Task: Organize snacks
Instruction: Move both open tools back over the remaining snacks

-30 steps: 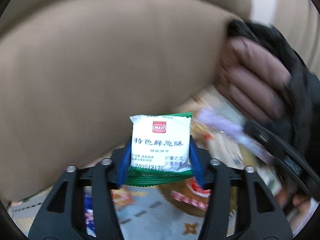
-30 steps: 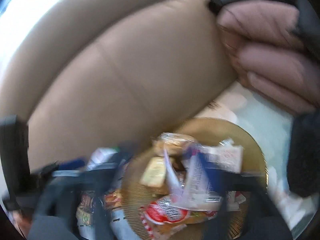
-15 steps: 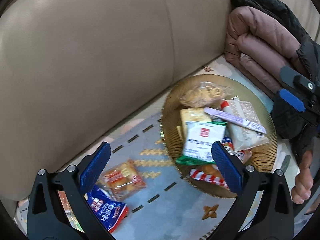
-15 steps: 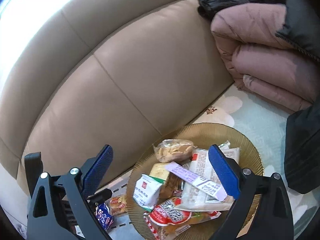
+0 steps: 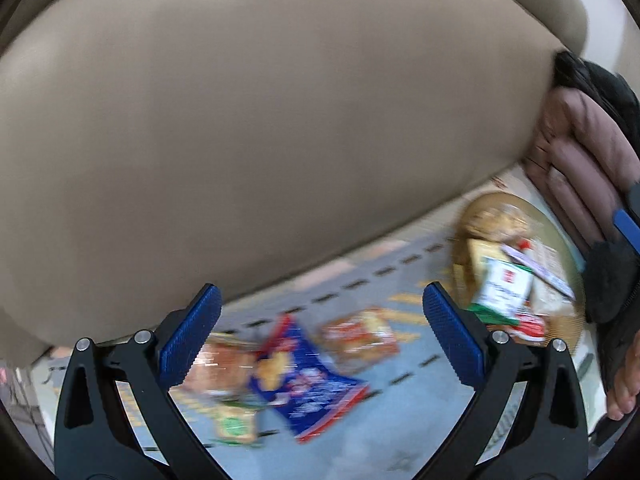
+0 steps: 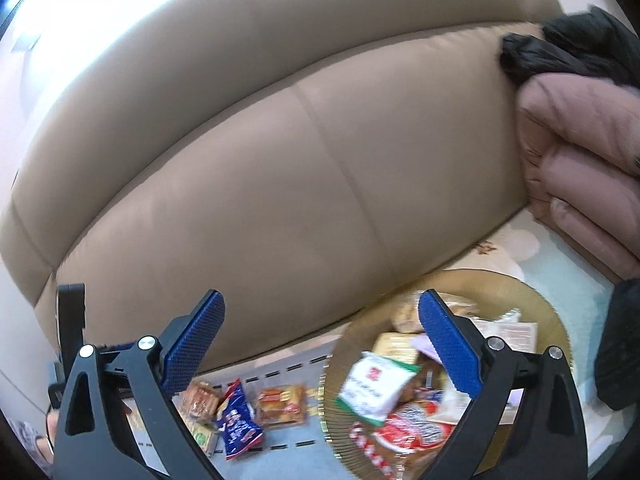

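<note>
Two black claws with ribbed blue pads, both spread wide and holding nothing. The left gripper hangs over loose snacks on a pale blue patterned seat cover: a crinkly blue foil bag nearest, with two orange-wrapped cake packets beside it and a green-labelled packet (blurred). The right gripper hangs by the left rim of a round, ribbed gold plate piled with wrapped snacks, a white-and-green square packet on top at its left side. Behind rises a smooth beige leather sofa back. At the seat's right end lies a folded, quilted pink jacket under a black garment.
</note>
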A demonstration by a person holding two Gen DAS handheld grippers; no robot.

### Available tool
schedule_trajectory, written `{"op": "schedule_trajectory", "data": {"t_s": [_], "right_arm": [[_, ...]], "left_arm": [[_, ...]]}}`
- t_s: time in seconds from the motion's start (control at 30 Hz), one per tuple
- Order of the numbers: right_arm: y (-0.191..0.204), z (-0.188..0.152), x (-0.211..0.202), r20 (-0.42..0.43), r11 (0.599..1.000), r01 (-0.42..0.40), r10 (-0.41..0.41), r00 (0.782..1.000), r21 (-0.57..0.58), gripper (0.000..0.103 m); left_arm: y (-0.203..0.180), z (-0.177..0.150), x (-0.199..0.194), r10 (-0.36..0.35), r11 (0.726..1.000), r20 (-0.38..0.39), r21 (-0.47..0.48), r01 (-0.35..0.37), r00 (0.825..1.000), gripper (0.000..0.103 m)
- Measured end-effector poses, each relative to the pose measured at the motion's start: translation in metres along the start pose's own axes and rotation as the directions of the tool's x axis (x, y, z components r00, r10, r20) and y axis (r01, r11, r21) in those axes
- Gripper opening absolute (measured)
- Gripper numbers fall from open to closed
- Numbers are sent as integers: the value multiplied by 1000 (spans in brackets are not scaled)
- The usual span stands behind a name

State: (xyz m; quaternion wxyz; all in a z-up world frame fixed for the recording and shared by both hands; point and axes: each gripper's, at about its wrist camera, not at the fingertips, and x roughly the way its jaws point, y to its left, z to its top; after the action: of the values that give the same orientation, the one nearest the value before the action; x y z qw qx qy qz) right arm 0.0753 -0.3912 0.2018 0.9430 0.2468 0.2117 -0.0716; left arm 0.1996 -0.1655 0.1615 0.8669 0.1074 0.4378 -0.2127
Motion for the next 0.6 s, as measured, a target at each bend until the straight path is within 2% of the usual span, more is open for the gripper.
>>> {"op": "schedule_trajectory", "data": {"t_s": [0.17, 0.33, 0.47, 0.6], "right_arm": [[43, -12, 13, -42, 993, -24, 19, 999, -112, 98], [85, -34, 32, -112, 967, -87, 62, 992, -240, 98], [113, -59, 51, -196, 937, -158, 99, 976, -313, 98], [130, -87, 68, -277, 906, -206, 104, 955, -369, 98]], "left_arm": [[52, -15, -10, 63, 995, -4, -73, -63, 998, 100], [95, -43, -10, 108, 983, -25, -145, -110, 994, 100], [113, -71, -2, 139, 975, -33, -173, -143, 990, 100], [120, -102, 8, 134, 970, -41, -201, -140, 990, 100]]}}
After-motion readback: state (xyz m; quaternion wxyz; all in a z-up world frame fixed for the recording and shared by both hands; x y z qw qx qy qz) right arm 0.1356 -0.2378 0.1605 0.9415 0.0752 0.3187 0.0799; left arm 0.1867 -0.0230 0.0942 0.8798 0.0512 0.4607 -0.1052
